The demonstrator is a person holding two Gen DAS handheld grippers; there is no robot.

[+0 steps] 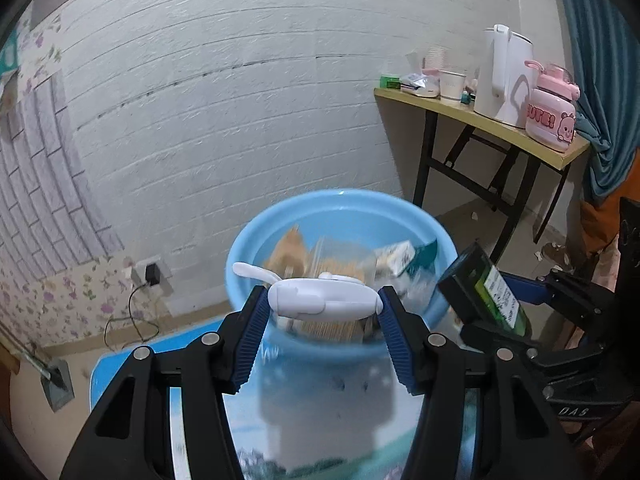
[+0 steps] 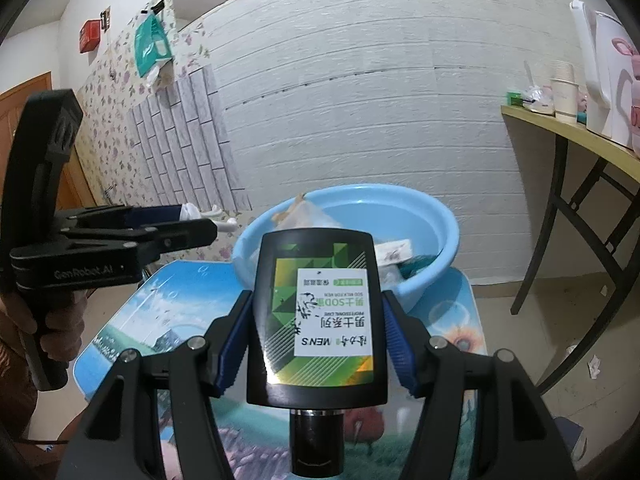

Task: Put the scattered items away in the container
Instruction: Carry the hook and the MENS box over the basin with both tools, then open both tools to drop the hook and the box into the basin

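A light blue basin (image 1: 256, 240) stands on a small picture-printed table (image 1: 320, 420) and holds snack packets (image 1: 396, 258). My left gripper (image 1: 322, 300) is shut on a white plastic toy (image 1: 320, 300), held at the basin's near rim. My right gripper (image 2: 316, 320) is shut on a black bottle with a green label (image 2: 320, 320), cap toward me, just short of the basin (image 2: 440, 220). The right gripper and bottle (image 1: 484, 296) show at the right in the left wrist view. The left gripper (image 2: 192, 224) shows at the left in the right wrist view.
A yellow-topped folding table (image 1: 480, 120) at the right carries a white kettle (image 1: 504, 76), a pink bottle (image 1: 552, 112) and paper cups (image 1: 452, 86). A white brick-pattern wall is behind. A wall socket with a charger (image 1: 152, 274) is low on the left. Litter lies on the floor.
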